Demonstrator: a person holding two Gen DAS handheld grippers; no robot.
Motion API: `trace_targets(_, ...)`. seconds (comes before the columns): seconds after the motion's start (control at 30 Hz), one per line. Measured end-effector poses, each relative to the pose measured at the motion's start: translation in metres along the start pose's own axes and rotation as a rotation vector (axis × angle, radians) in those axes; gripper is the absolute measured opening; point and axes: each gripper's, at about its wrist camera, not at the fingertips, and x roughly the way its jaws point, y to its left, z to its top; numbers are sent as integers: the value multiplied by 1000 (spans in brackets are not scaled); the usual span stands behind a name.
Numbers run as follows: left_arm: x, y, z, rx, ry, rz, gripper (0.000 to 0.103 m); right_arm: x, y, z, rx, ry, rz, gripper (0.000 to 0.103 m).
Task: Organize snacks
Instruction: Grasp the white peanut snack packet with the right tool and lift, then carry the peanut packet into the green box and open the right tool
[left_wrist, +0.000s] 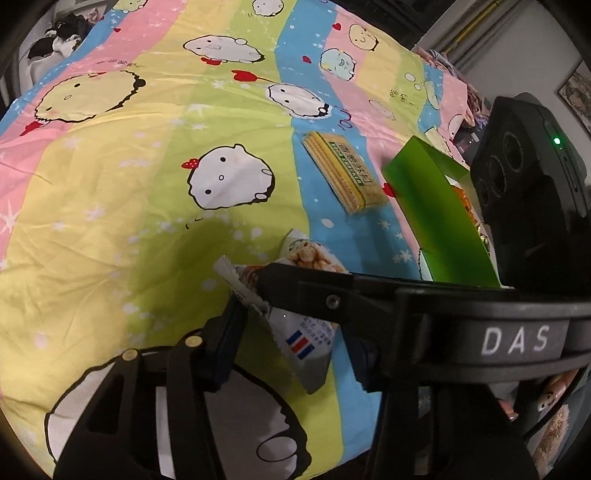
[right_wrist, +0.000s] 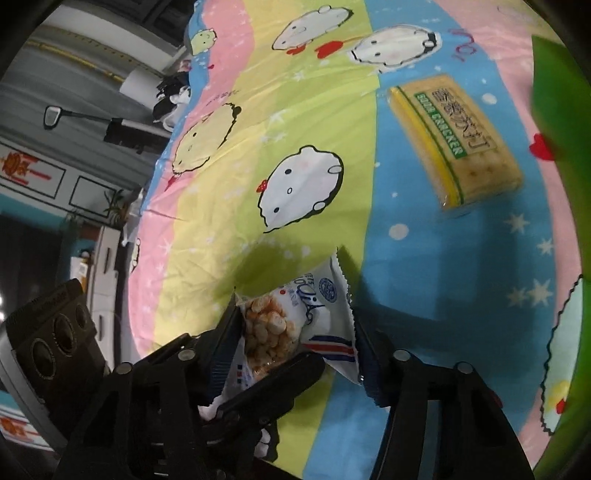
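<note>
A white snack bag (left_wrist: 306, 343) printed with small round biscuits lies on the cartoon bedsheet (left_wrist: 147, 184). My left gripper (left_wrist: 291, 325) straddles it, its blue pads against the bag's crimped end and its side. The right gripper's finger (left_wrist: 314, 291) crosses over the bag from the right. In the right wrist view the bag (right_wrist: 325, 295) sits between the pads of my right gripper (right_wrist: 293, 317), which press on its two serrated edges. The left gripper's finger (right_wrist: 269, 384) lies across it. A yellow soda cracker pack (left_wrist: 341, 173) (right_wrist: 454, 147) rests further off.
A green box (left_wrist: 436, 206) (right_wrist: 569, 184) stands open to the right of the cracker pack, with snacks inside. The sheet (right_wrist: 295, 129) stretches away to the bed's far edge, where dark clothes (right_wrist: 170, 99) lie. A hand (left_wrist: 554, 391) shows at the lower right.
</note>
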Motion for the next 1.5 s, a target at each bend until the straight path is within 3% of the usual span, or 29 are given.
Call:
trace_targets(0.2, -21, -17, 8, 19, -67, -7, 48, -26, 14, -2, -58, -82, -13, 58)
trace_targets(0.4, -42, -58, 19, 101, -161, -6, 48, -79, 16, -5, -85, -226, -6, 58)
trace_targets(0.8, -40, -148, 32, 276, -234, -69, 48, -164, -26, -18, -32, -454, -35, 58)
trace_targets(1.17, 6, -211, 42, 396, -172, -132, 48, -204, -89, -28, 130, -561, -75, 58)
trace_targets(1.5, 52, -239, 44, 415, -60, -170, 48, -209, -140, -29, 282, -544, -126, 58)
